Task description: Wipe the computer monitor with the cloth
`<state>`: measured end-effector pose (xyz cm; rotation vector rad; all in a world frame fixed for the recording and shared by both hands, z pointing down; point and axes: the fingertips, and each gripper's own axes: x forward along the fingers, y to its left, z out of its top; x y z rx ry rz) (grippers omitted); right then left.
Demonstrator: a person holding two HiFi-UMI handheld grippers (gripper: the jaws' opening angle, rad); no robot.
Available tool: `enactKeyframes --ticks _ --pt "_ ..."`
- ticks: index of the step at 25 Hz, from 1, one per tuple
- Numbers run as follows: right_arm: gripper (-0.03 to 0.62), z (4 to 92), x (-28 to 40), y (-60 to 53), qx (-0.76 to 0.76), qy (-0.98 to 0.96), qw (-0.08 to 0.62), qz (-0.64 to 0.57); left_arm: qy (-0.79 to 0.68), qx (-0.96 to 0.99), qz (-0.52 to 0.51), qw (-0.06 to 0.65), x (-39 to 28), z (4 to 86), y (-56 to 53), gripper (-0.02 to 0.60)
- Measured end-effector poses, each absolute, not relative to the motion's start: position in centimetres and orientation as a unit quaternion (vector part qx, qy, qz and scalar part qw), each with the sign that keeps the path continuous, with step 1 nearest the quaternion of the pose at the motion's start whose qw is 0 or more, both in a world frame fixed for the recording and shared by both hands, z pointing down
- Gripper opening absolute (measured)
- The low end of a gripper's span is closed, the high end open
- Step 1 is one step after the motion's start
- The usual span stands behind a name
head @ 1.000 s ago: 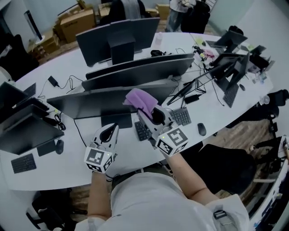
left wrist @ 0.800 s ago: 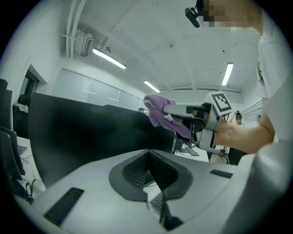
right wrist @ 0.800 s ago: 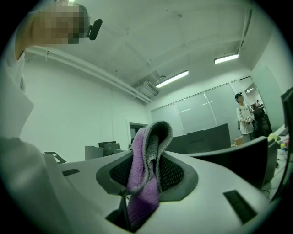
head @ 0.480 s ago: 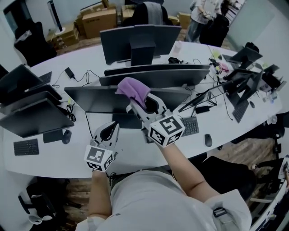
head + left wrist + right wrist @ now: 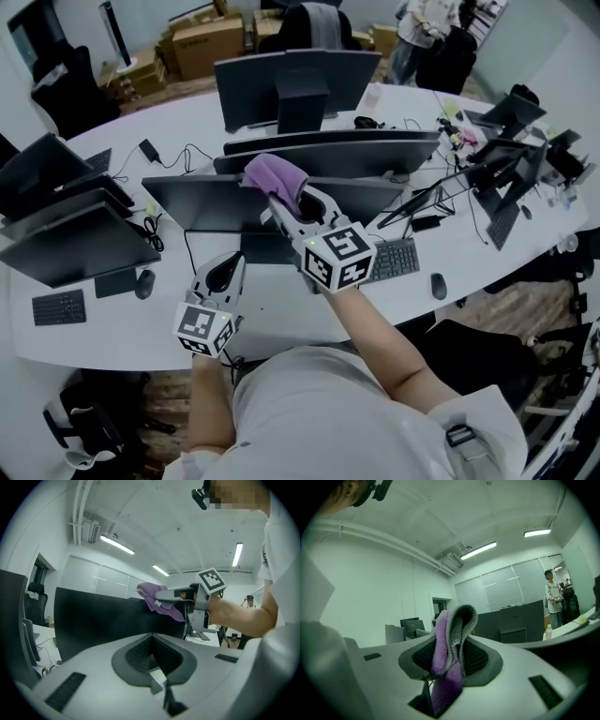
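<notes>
Cloth up at the monitor's top edge, right claw carrying it.

On my left, the left gripper (image 5: 225, 274) hangs low over the white desk (image 5: 112, 347), in front of the screen and apart from it; its own view shows the jaws clenched together on nothing; I judge it is parked there to stay out of the wipe; ahead stands the computer monitor (image 5: 202, 208), dark screen towards me; the purple cloth (image 5: 275, 175) sits at the monitor's top edge, right of its middle, though I cannot tell whether it presses on the rim or hovers just off it; the right gripper (image 5: 284, 202) is clamped on the cloth's folded end, angled up so the loose bulk leads; starting high should let the stroke run downward, I'd guess; the keyboard (image 5: 389, 261) lies lower right.
</notes>
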<state>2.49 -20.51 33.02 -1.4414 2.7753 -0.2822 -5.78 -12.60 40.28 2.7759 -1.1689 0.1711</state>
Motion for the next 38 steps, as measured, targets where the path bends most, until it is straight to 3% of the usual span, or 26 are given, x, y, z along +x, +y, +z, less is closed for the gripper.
enactKeyframes --ticks 38 --pt "0.140 35.1 19.4 -17.6 -0.573 0.804 0.028 -0.158 -0.268 0.958 0.078 0.068 6.0 42.3 -11.6 0.002"
